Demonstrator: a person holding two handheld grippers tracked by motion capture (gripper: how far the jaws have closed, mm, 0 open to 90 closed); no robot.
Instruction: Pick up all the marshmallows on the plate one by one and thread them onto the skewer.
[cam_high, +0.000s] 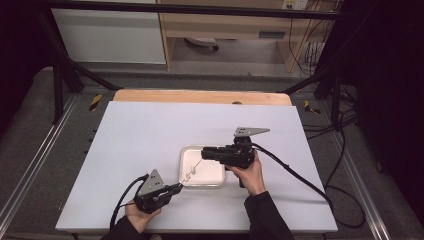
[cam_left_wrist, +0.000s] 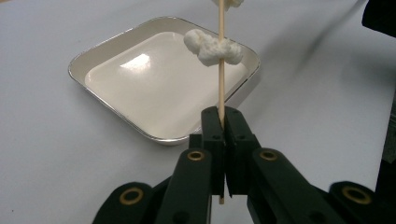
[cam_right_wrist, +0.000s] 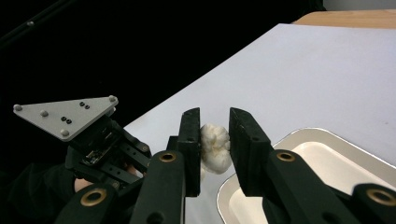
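A wide white tabletop (cam_high: 150, 145) carries a shallow white tray (cam_high: 212, 176) with a metal rim, set between the two hands and otherwise bare inside. The left gripper (cam_left_wrist: 223, 122) has its fingers pressed together on the lower end of a thin wooden skewer (cam_left_wrist: 221, 88), which rises over the tray with a white lump (cam_left_wrist: 212, 48) threaded on it. The right gripper (cam_right_wrist: 214, 135) reaches in from the other side, its fingers clamped on another white piece (cam_right_wrist: 215, 147) just above the tray's near corner.
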